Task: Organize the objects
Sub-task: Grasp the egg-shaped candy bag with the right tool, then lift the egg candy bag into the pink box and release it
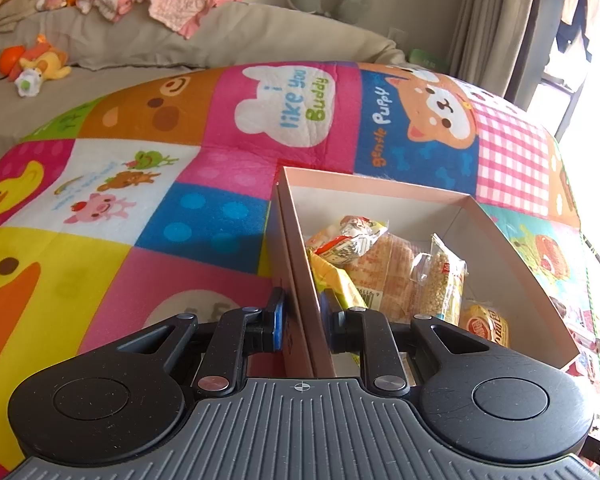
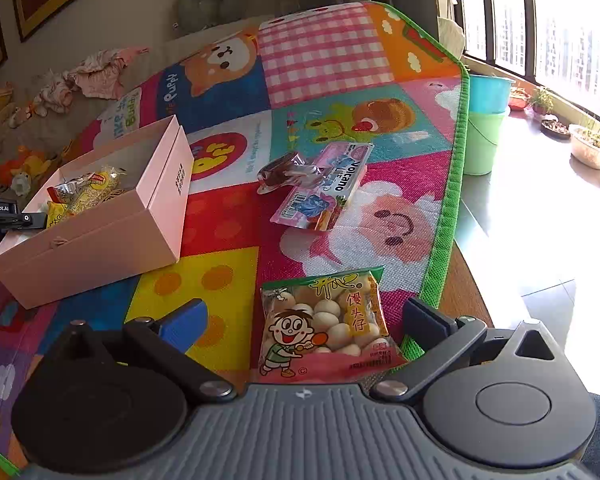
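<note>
A pink cardboard box sits on a colourful play mat and holds several snack packets. My left gripper is shut on the box's near left wall, one finger outside and one inside. In the right wrist view the same box stands at the left, with the left gripper at its far side. My right gripper is open, its fingers on either side of a bag of small round buns lying on the mat. A pink Volcano packet and a dark wrapped snack lie farther ahead.
The mat's green edge runs close on the right, with bare floor beyond. A green bucket under a blue one stands past the edge, with plant pots by the window. A sofa with clothes and plush toys lies behind.
</note>
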The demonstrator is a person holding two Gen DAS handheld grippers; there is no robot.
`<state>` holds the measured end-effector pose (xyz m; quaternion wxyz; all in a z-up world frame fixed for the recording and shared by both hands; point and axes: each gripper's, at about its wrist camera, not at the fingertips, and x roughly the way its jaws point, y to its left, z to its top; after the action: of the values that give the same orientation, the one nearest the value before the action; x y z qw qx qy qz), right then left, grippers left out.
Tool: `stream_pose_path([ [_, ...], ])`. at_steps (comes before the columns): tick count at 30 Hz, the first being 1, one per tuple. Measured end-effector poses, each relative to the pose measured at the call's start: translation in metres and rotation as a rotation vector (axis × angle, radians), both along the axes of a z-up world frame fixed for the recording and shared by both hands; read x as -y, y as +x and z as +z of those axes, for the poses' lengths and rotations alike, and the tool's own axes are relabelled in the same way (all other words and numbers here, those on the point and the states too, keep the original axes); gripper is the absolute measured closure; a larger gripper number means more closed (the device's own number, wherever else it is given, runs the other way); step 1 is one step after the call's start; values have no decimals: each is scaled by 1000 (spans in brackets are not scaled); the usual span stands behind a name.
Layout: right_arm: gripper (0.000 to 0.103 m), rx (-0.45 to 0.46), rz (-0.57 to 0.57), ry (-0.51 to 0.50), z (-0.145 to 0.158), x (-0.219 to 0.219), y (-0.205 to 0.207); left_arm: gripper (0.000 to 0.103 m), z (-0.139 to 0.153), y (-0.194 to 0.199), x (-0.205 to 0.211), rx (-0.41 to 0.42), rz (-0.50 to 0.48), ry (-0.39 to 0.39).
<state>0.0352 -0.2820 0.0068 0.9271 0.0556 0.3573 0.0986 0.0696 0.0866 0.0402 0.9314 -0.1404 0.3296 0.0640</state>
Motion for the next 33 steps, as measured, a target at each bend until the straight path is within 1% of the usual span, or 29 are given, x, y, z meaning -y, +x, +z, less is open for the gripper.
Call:
stream_pose_path([
  [2, 0, -2, 12, 3, 0, 1, -1, 82, 0, 0, -1, -1, 0, -2],
  [6, 0, 4, 51, 42, 0, 9, -4, 82, 0, -1, -2, 0, -1, -5],
  [8, 0, 7, 77, 1, 1, 6, -5, 81, 0, -1, -2, -2, -3, -7],
  [10, 0, 22, 71, -58, 2, 0, -9, 81, 0, -1, -2, -3, -4, -10],
  [12, 0, 67, 73, -131, 5, -5, -15, 81, 0, -1, -2, -2, -3, -9],
  [14, 0, 104, 75, -179, 9, -6, -20, 81, 0, -2, -2, -1, -1, -6],
  [18, 0, 97, 75, -163, 15, 0, -19, 81, 0, -2, -1, 1, -3, -10],
  [24, 1, 73, 101, -171, 10, -5, -15, 81, 0, -2, -2, 3, -4, -12],
  [29, 14, 66, 128, -193, 8, -12, -11, 81, 0, -3, -1, 3, -4, -13],
  [31, 28, 47, 144, -205, 5, -14, -10, 81, 0, -3, -1, 3, -4, -12],
  [32, 30, 37, 153, -206, 5, -16, -10, 81, 0, -3, -1, 3, -4, -12],
  [33, 38, 37, 157, -198, 5, -16, -11, 81, 0, -3, -1, 3, -4, -13],
])
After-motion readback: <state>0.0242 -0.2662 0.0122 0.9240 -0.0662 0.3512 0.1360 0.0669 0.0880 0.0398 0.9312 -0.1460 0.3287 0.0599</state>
